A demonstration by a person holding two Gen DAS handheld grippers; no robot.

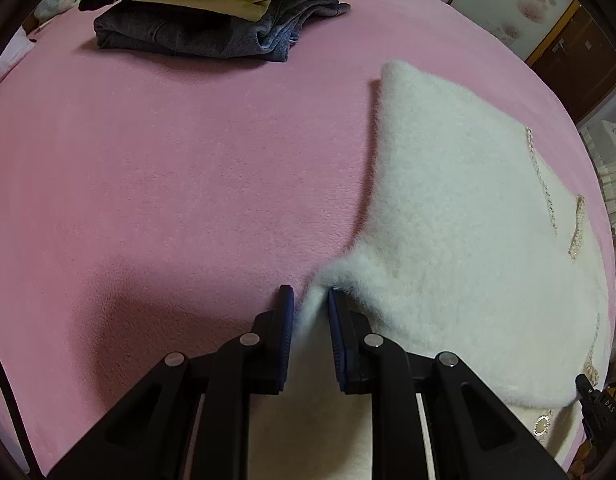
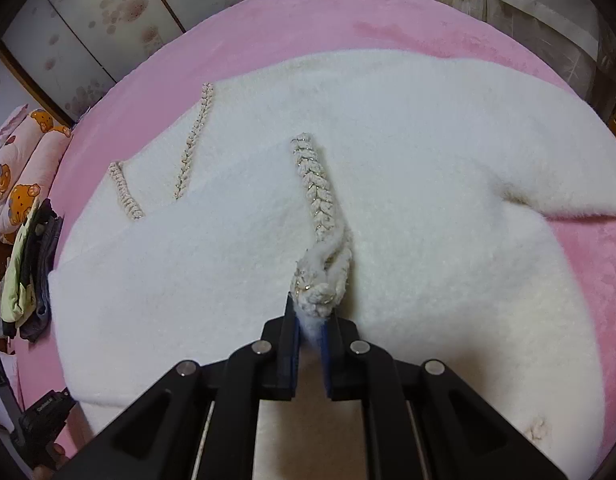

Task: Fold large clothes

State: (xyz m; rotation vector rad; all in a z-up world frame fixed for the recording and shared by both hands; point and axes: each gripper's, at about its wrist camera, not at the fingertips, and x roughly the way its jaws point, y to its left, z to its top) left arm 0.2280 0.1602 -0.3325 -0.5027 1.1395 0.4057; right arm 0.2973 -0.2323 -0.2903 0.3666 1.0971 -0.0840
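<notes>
The fluffy white knitted cardigan (image 2: 388, 152) runs under both camera mounts; the stack of folded dark and lime clothes (image 1: 212, 8) is cropped above.

Two wrist fisheyes, both angled steeply down at the bed, close in.

Left wrist cam looks fwd along the left gripper (image 1: 310, 302) over pink blanket (image 1: 168, 180); fluffy white garment (image 1: 448, 220) fills its right half, clothes stack (image 1: 212, 12) sits at top, cabinet doors top right. Right wrist cam looks along the right gripper (image 2: 311, 312), nearly on top of the garment (image 2: 428, 160), which fills most of frame; curtain up top right. Shared: garment w/ braided trim (image 2: 192, 148), blanket, same stack, seen far left in right view (image 2: 28, 272). Each cam catches the other gripper at its edge: bottom right in left view, bottom left in right view.
</notes>
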